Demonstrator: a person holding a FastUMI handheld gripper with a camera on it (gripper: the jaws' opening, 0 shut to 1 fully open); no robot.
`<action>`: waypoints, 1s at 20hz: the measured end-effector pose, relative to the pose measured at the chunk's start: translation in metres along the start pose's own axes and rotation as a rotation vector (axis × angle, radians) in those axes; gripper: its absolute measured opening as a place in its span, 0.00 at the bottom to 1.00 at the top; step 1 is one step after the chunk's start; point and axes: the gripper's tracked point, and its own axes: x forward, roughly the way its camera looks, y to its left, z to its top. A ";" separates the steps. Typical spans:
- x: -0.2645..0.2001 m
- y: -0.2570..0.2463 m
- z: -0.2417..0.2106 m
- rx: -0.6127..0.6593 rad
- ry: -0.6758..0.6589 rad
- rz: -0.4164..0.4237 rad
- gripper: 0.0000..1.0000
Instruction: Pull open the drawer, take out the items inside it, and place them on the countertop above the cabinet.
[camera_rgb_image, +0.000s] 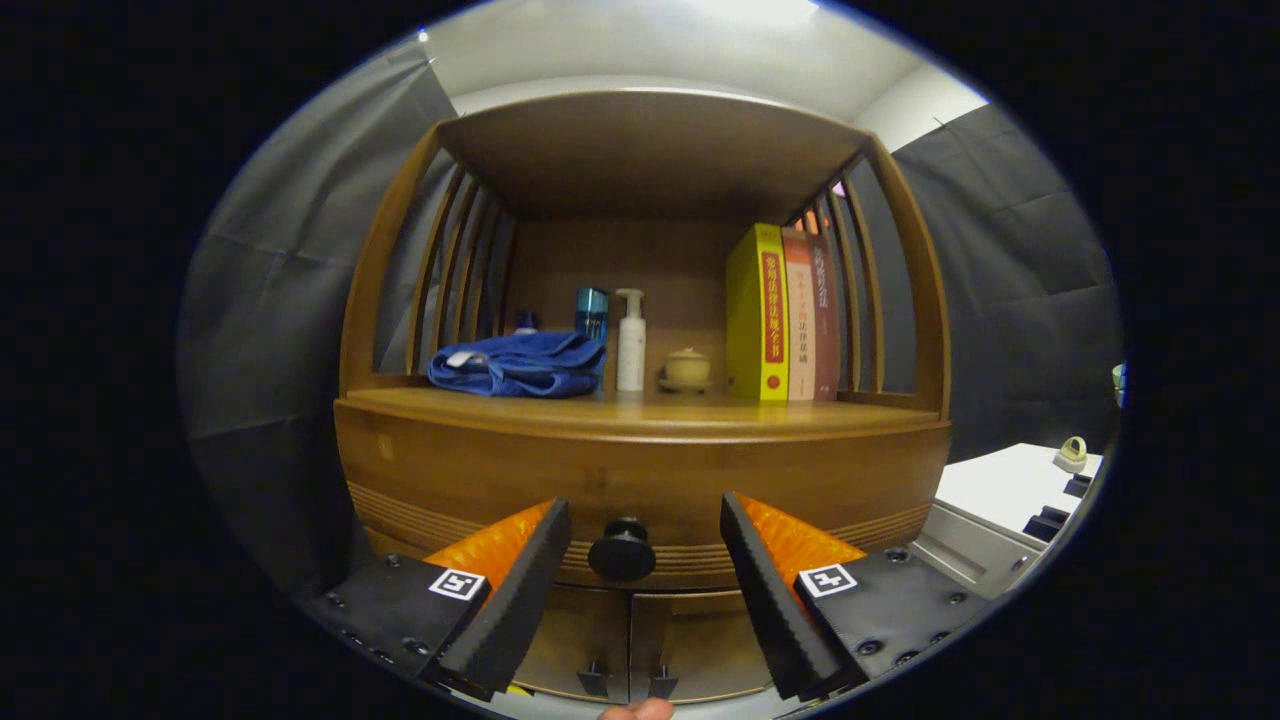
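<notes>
A wooden cabinet stands straight ahead, its drawer front (640, 480) shut and curved, with a round black knob (621, 549) in the middle. My gripper (645, 530) is open, its two black-and-orange fingers level with the knob, one on each side, not touching it. The knob sits in the gap, a little nearer the left finger. Above the drawer runs the wooden countertop (640, 410). The drawer's inside is hidden.
On the countertop lie a folded blue cloth (518, 364), a teal bottle (591, 312), a white pump bottle (631, 342), a small lidded pot (687, 369) and three upright books (782, 313). Two lower doors (630, 640) with small handles sit beneath the drawer. A white unit (1000, 500) stands to the right.
</notes>
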 end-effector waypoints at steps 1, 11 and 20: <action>0.004 0.003 -0.003 0.008 0.003 0.004 0.98; 0.031 0.007 -0.025 0.003 0.041 -0.023 0.98; 0.031 0.012 -0.025 -0.017 0.029 -0.026 0.80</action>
